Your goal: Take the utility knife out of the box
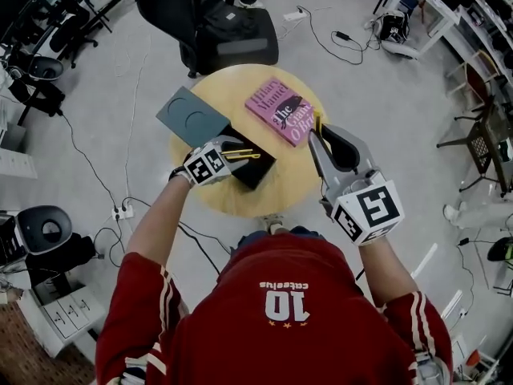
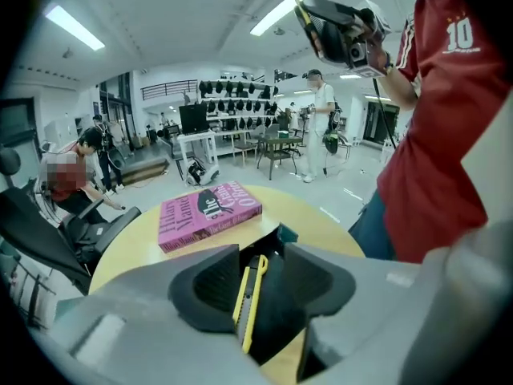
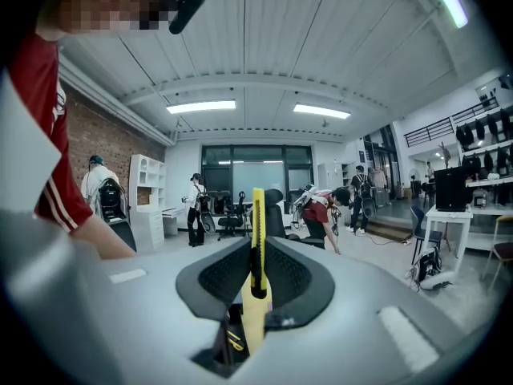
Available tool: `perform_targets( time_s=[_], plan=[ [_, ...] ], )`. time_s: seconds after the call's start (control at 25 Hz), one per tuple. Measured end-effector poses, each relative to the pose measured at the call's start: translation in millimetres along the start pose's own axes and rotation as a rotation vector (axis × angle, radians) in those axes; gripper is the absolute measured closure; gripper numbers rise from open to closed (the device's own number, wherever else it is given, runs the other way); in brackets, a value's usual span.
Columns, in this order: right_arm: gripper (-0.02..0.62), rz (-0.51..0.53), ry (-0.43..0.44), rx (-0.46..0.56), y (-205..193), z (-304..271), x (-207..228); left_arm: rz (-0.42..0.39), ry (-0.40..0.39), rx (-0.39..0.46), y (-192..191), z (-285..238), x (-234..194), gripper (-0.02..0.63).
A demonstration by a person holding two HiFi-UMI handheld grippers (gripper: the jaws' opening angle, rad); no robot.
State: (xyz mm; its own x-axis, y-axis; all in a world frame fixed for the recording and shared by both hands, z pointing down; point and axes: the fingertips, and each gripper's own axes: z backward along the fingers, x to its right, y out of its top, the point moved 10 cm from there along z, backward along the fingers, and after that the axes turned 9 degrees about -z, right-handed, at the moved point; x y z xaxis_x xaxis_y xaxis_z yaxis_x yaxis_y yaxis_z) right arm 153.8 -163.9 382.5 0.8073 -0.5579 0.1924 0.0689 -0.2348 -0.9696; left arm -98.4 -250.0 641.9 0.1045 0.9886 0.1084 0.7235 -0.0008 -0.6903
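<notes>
**One knife lifted to the right of the box, a second one lying in it**

The left forearm is stretched forward from the red sleeve, and the left gripper (image 2: 264, 283) is tilted down into the open black box (image 1: 258, 172). Its jaws are held apart. Between them a second utility knife (image 2: 250, 299), yellow and black, is seen lying in the box. The pads are not pressed on it, and a gap is left on each side.

The right arm is bent at the elbow, and the right gripper (image 3: 256, 271) is held up to the right of the box and well above it, pointed almost level. Its jaws are closed on a yellow utility knife (image 3: 257, 215), which is clamped edge-on between the pads, with its end standing out past the fingertips.

The box is placed on a round yellow table (image 1: 280, 189). A pink book (image 1: 280, 112) is laid just beyond the box, and a grey lid (image 1: 192, 116) rests to its left, touching its corner.
</notes>
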Motion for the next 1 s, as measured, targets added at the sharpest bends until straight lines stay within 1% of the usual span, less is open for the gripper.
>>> perform_targets(
  time_s=[0.32, 0.4, 0.52, 0.72, 0.8, 0.92, 1.0],
  plan=[
    [0.546, -0.014, -0.035, -0.025, -7, -4, 19, -0.005, -0.113, -0.125, -29, -44, -12, 0.436],
    [0.546, -0.014, -0.043, -0.027, -7, -3, 23, -0.009, -0.139, -0.15, -29, -52, -16, 0.436],
    [0.546, -0.025, -0.054, -0.031, -8, -2, 29, -0.012, -0.19, -0.21, -26, -67, -22, 0.436],
    [0.546, -0.047, -0.065, -0.031, -10, 1, 37, -0.061, -0.242, -0.313, -26, -85, -22, 0.436],
    [0.546, -0.051, -0.068, -0.03, -9, 2, 39, -0.084, -0.239, -0.346, -26, -89, -22, 0.436],
    [0.546, -0.056, -0.071, -0.026, -9, 4, 41, -0.111, -0.197, -0.363, -22, -90, -27, 0.451],
    [0.546, -0.064, -0.072, -0.026, -9, 5, 42, -0.087, -0.226, -0.372, -29, -94, -22, 0.472]
  ],
)
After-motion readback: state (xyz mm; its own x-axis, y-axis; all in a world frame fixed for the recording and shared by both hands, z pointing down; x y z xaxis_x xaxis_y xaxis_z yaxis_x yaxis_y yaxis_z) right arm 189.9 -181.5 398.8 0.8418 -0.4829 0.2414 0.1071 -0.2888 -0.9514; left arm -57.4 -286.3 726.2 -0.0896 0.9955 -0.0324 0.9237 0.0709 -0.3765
